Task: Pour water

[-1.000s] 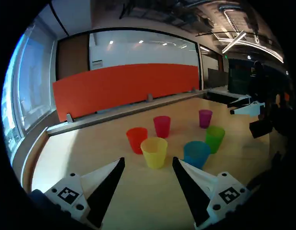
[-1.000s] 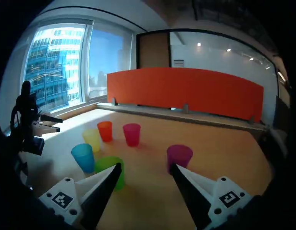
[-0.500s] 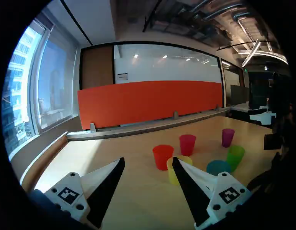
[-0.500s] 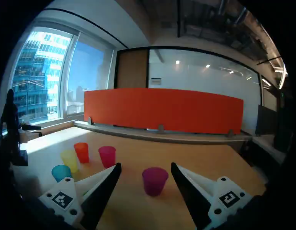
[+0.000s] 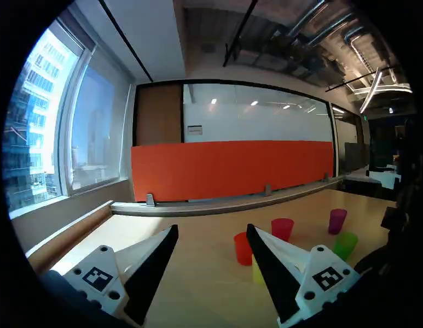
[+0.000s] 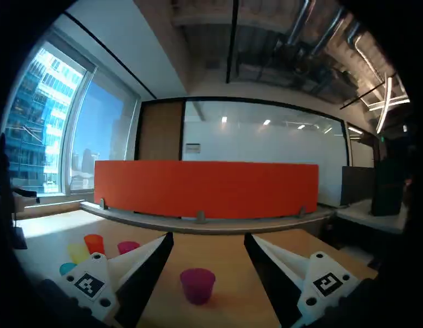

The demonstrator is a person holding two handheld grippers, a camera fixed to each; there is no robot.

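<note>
both grippers open — purple cup (image 6: 197, 284) between the right gripper's (image 6: 208, 273) fingers.

Both views sit low over the bench (image 5: 211, 268), looking level across it at the orange partition (image 5: 233, 169) beyond their fingers (image 5: 156, 257). They share the purple cup (image 6: 197, 284): close between the fingers in the right gripper view, farther off past the right finger in the left gripper view.
</note>
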